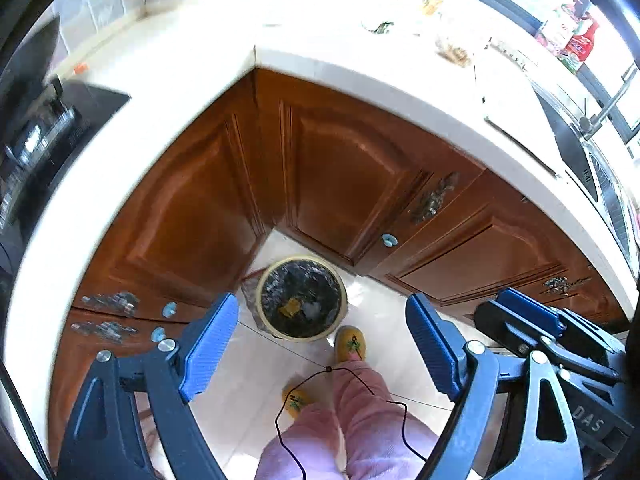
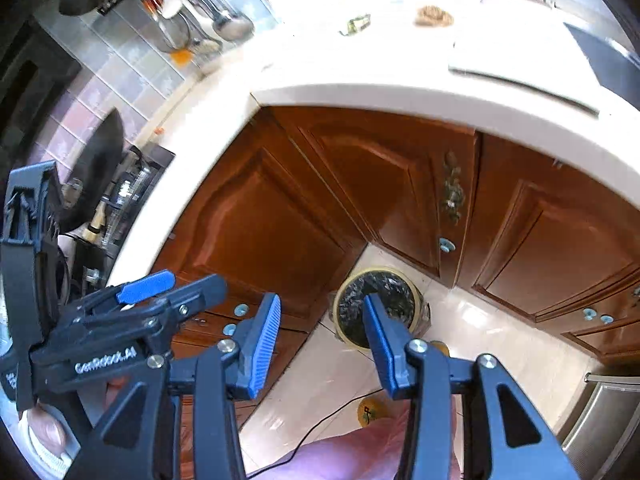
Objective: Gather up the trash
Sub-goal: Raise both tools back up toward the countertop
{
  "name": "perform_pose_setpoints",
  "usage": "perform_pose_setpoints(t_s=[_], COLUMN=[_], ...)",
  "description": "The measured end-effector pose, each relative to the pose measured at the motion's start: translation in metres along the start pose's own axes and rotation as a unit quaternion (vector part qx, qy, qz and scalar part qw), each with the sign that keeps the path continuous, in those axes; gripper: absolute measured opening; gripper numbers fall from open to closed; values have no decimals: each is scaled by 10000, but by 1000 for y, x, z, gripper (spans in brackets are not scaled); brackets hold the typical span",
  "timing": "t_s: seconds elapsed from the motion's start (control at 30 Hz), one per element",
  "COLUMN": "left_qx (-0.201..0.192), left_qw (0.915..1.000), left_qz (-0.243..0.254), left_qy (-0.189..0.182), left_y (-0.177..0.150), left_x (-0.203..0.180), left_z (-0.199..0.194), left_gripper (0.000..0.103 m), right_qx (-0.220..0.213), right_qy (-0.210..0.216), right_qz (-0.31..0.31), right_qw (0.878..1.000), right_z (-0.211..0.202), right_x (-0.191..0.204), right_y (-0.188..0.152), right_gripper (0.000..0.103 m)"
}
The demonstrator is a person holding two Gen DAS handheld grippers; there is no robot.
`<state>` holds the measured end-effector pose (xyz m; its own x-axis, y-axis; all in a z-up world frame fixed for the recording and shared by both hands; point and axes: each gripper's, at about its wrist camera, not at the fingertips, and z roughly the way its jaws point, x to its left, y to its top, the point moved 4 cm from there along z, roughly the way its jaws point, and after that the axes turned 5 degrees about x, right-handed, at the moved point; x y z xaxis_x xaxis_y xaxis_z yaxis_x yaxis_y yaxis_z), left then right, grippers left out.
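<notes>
A round cream trash bin (image 1: 301, 297) with a black liner stands on the floor in the cabinet corner; a yellow scrap (image 1: 291, 306) lies inside. It also shows in the right wrist view (image 2: 376, 307). My left gripper (image 1: 322, 344) is open and empty, high above the bin. My right gripper (image 2: 322, 340) is open and empty, also above the bin. Trash lies on the white counter: a green wrapper (image 2: 355, 24), (image 1: 382, 27) and a brown crumpled clump (image 2: 433, 16), (image 1: 454, 53).
Brown cabinet doors (image 1: 352, 176) wrap the corner below the counter (image 1: 360, 76). A white cutting board (image 2: 520, 76) lies on the counter. A stove (image 1: 44, 136) is at left, a sink (image 1: 600, 168) at right. The person's legs and yellow slippers (image 1: 350, 344) stand by the bin.
</notes>
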<state>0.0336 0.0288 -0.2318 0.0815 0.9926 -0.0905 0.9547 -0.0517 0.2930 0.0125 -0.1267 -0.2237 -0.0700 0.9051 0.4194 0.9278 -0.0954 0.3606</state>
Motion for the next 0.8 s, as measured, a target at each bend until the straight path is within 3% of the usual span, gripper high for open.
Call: perform_pose_setpoints(t_s=[0.47, 0.6, 0.8], left_qx=[-805, -971, -1162], left_qw=[9952, 9932, 9900], left_qz=[556, 642, 798], left_qy=[-20, -87, -110], left_y=[48, 61, 87], left_x=[-41, -53, -69], left_z=[-106, -123, -134], left_gripper=[89, 90, 92], right_qx=[-1002, -1274, -1532], right_qy=[-4, -94, -313], right_qz=[-325, -344, -430], right_qw=[9944, 9912, 9868], right_z=[-105, -129, -153], right_x=[28, 29, 27], right_y=[41, 54, 79], right_gripper=[46, 58, 58])
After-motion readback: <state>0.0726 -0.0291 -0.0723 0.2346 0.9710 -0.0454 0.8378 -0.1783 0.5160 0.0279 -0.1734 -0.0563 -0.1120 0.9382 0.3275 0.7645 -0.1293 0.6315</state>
